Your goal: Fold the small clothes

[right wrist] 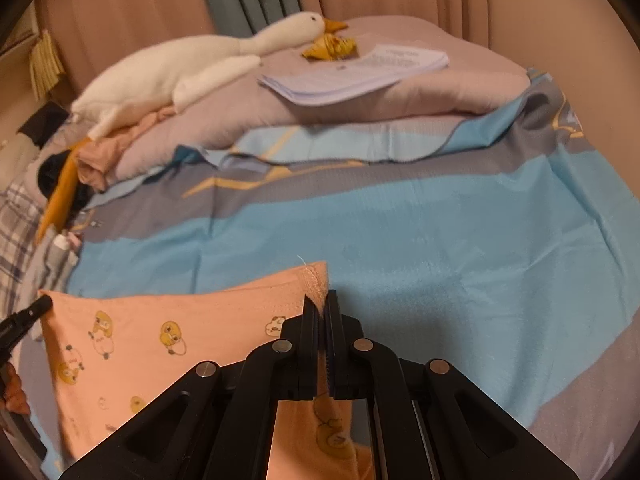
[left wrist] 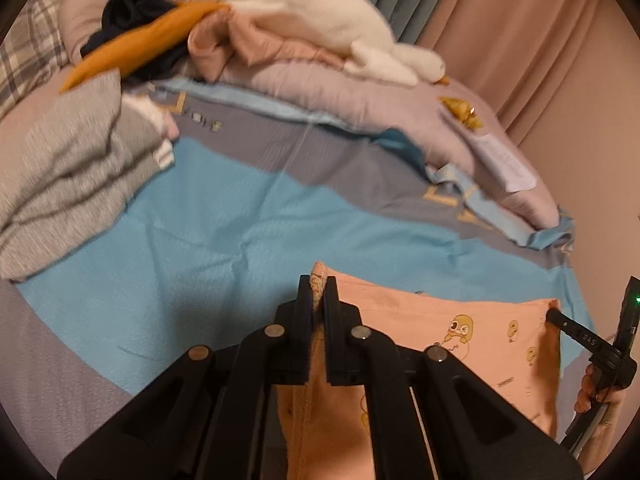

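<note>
A small peach garment (left wrist: 472, 332) printed with yellow chicks is stretched between my two grippers above the blue and grey bedsheet (left wrist: 192, 232). My left gripper (left wrist: 318, 286) is shut on its left top corner. My right gripper (right wrist: 321, 302) is shut on the right top corner of the same garment (right wrist: 160, 332). The right gripper also shows at the far right of the left wrist view (left wrist: 554, 314), and the left gripper's tip shows at the left edge of the right wrist view (right wrist: 42, 304).
A grey folded garment (left wrist: 72, 184) lies at the left of the bed. A mauve duvet (left wrist: 320, 92) carries a white plush goose (right wrist: 180, 68), papers (right wrist: 356, 72) and a heap of orange and dark clothes (left wrist: 136, 44). Pink curtains (left wrist: 520, 40) hang behind.
</note>
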